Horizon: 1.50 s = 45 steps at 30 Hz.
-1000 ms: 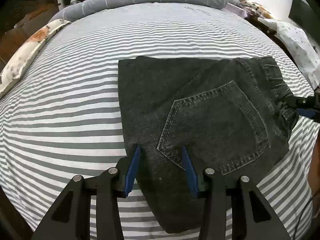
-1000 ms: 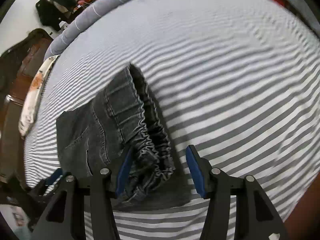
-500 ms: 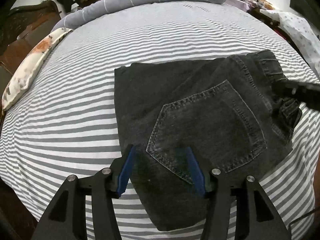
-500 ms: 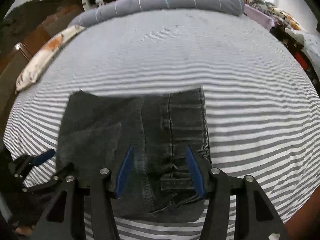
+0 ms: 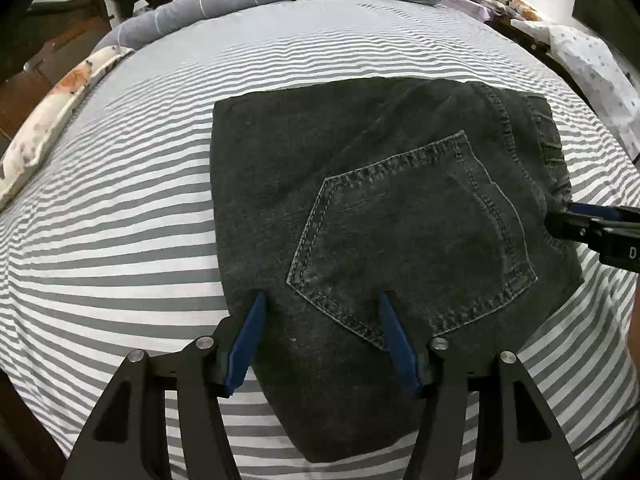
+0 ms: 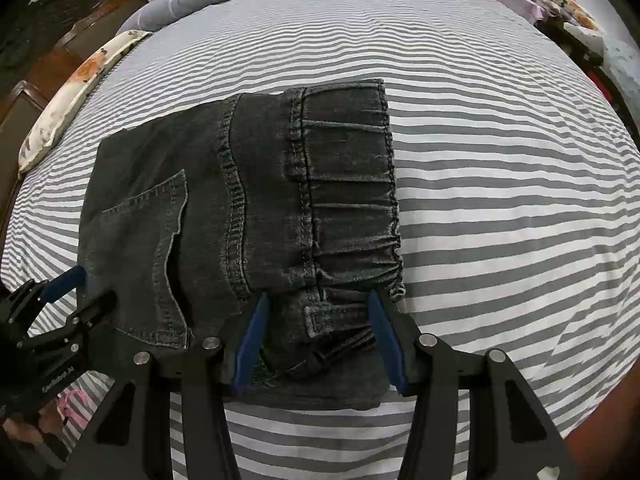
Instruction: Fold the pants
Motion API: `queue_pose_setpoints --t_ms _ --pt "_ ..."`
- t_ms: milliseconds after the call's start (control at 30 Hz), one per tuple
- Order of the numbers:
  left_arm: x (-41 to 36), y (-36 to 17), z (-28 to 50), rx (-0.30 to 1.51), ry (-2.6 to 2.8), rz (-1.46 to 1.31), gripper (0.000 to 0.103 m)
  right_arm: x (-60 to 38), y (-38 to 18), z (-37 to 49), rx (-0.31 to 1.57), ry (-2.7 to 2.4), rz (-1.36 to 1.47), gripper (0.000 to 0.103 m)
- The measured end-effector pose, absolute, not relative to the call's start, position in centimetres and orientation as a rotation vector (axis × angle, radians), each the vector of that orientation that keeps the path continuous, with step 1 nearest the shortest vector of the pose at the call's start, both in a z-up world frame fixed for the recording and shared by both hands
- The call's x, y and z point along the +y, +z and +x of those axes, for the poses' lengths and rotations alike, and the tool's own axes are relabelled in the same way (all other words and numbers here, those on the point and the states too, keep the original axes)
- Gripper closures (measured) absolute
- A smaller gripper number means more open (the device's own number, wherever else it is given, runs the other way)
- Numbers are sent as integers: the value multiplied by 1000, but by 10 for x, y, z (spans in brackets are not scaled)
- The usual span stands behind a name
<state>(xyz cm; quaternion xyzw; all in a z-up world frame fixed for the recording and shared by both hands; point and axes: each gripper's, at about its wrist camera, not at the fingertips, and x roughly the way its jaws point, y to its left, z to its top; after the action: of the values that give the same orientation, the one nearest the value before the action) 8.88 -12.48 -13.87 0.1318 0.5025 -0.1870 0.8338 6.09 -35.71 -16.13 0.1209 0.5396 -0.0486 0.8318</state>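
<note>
The left gripper is showing a matte black frame with two angular arms, triangular cut-outs and round silver screw heads at the joints. Its fingers are wearing blue pads. The right gripper is looking just the same: black arms, silver screws, blue pads. Small white lettering is running along the left one's side in the right wrist view.

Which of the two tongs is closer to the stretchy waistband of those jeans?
Right. The right tongs straddle the gathered waistband at its near end. The left tongs, whose jaws have just been opening, sit over the other side of the folded jeans, below the back pocket.
</note>
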Motion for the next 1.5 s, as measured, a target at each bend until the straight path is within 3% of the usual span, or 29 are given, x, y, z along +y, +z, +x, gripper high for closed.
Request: queue_pose_setpoints --t_ms 67,233,367,533,867,1067,1167,1233,1400,1433,1500 --pt "-123 -134 91 1079 -409 256 43 -362 -157 59 1137 -61 292 43" --pt "-91 -114 106 1085 -473 69 41 -408 -141 49 1059 117 535 36" --pt "-64 -116 127 1114 -459 -54 41 -452 -150 48 1049 182 666 23" --pt "-36 -137 154 1195 -481 -267 40 -487 -191 49 1063 348 912 23" --pt "-44 -156 168 1195 -548 -299 37 -493 -217 86 972 503 972 22" --pt "-65 -155 167 1161 -557 -218 22 -465 -211 107 995 600 902 22" --pt "-81 -154 164 1144 -560 -135 21 -464 -213 106 1006 569 885 32" --pt "-86 -152 164 1165 -584 -185 26 -461 -213 107 1003 531 868 34" --pt "-92 -155 166 1184 -532 -188 50 -452 -211 110 1006 484 814 33" --pt "-90 -154 167 1181 -527 -196 54 -450 -210 111 1008 467 820 37" --pt "-89 -153 169 1191 -524 -223 69 -451 -211 108 1022 406 838 57"
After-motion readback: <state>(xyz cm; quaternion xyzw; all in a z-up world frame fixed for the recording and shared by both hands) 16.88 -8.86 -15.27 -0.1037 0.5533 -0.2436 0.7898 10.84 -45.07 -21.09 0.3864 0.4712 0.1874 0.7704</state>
